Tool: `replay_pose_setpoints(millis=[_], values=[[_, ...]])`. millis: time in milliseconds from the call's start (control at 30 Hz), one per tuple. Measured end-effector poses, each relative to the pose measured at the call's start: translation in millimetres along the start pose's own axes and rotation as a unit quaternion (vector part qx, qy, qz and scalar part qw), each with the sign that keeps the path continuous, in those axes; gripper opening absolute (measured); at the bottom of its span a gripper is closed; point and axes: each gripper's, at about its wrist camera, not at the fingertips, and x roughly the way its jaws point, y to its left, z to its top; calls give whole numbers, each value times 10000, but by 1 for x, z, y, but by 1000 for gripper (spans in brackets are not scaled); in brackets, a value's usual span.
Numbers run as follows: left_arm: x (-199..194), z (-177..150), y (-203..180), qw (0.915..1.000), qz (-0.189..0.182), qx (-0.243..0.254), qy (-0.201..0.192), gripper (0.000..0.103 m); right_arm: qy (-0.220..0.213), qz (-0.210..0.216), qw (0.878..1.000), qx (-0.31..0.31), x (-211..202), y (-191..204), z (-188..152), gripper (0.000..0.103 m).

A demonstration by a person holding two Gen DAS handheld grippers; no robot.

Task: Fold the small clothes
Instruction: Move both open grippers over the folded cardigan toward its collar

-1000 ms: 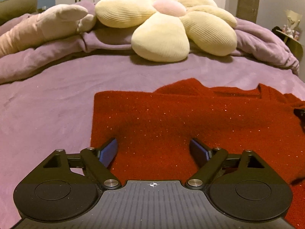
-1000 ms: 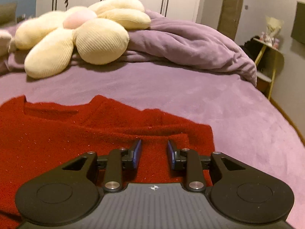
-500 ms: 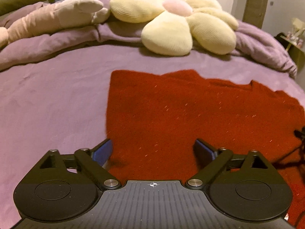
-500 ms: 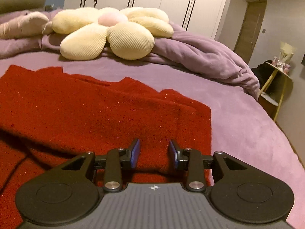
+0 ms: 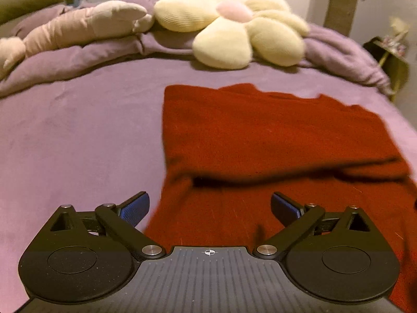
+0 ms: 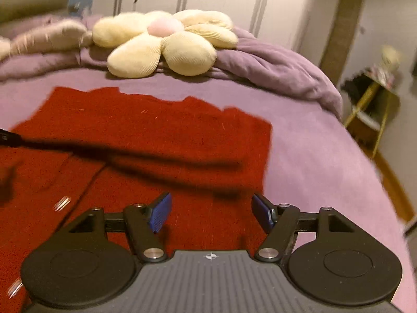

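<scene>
Left gripper [image 5: 209, 208]: I read the jaws spread wide, nothing between the blue pads [image 5: 135, 210], hanging over the near left edge of the red sweater [image 5: 260, 135]. The left pad sits above the purple bedspread [image 5: 78, 130], the right pad above red knit. Right gripper [image 6: 211, 212]: jaws parted, somewhat less widely, holding nothing, over the garment's near right portion. The sweater lies flat on the bed, running from 6 o'clock toward 12 in both wrist views; a folded-over upper layer ends in a dark shadowed edge [image 5: 286, 174] crossing the cloth just ahead of the left gripper's pads. From the right wrist the same fold edge [image 6: 169, 164] runs from 9 toward 3 o'clock, and the sweater's right border [image 6: 267, 151] drops straight down beside bare bedspread [image 6: 312, 143]. Both views are motion-blurred, so I cannot say whether the fold is tidy or bunched. At 12 o'clock, well beyond the sweater, a cream flower cushion [image 5: 239, 31] rests against a rumpled purple duvet [image 5: 344, 54]. A pale pink plush [image 5: 86, 28] lies at 11 o'clock. A small side table [image 6: 370, 109] stands off the bed at 3 o'clock in the right view.
</scene>
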Motion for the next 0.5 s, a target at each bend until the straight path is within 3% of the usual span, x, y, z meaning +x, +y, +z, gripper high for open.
replay_pose_setpoints(millis=[133, 267, 400, 500], values=[[-54, -51, 13, 9989, -435, -10, 199, 102, 262, 418, 9950, 865, -73, -28, -58, 69], [-98, -103, 36, 9987, -197, 71, 471, 102, 725, 750, 9850, 1373, -117, -55, -110, 67], [-122, -134, 63, 9969, -228, -360, 660, 102, 883, 789, 9798, 1614, -139, -77, -135, 58], [-127, -146, 82, 9908, -556, -929, 811, 98, 831, 823, 9756, 1857, -148, -92, -139, 57]])
